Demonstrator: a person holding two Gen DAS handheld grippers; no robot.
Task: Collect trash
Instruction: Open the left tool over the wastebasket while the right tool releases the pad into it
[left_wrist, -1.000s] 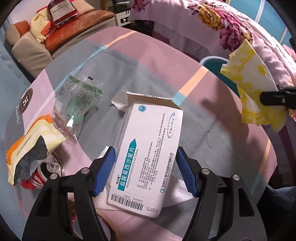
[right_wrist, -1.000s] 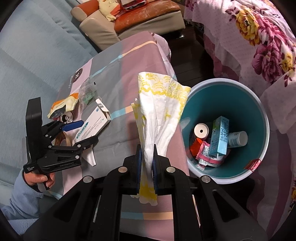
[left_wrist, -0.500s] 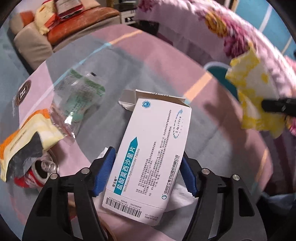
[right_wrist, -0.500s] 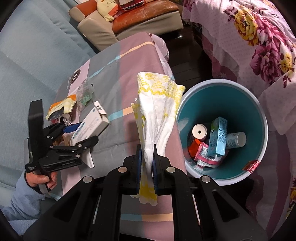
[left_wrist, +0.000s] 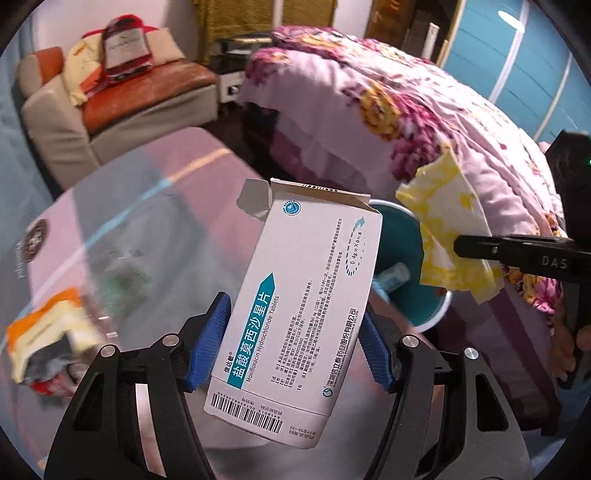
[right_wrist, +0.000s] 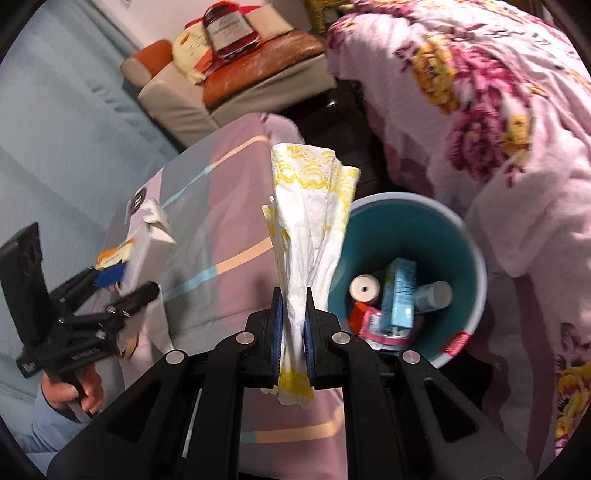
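Already some trash sits in the teal bin (right_wrist: 413, 236) off the bench's (right_wrist: 229, 206) right edge. Wrappers (left_wrist: 44, 332) and a can remain at the bench's left edge. Left tongs (left_wrist: 295, 343) clamp the white medicine box (left_wrist: 299, 310), lifted clear; right tongs (right_wrist: 293, 325) pinch the yellow napkin (right_wrist: 314, 221) beside the bin. Both drops look pending.

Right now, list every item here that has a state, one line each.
Left tongs: shut on the medicine box, holding it up.
Medicine box: top flap open, lifted off the bed.
Right tongs: shut on the napkin.
Napkin: crumpled, standing up from the pads.
Bin: uncovered, partly filled with trash.
Orange wrapper: torn open, lying on the bed.
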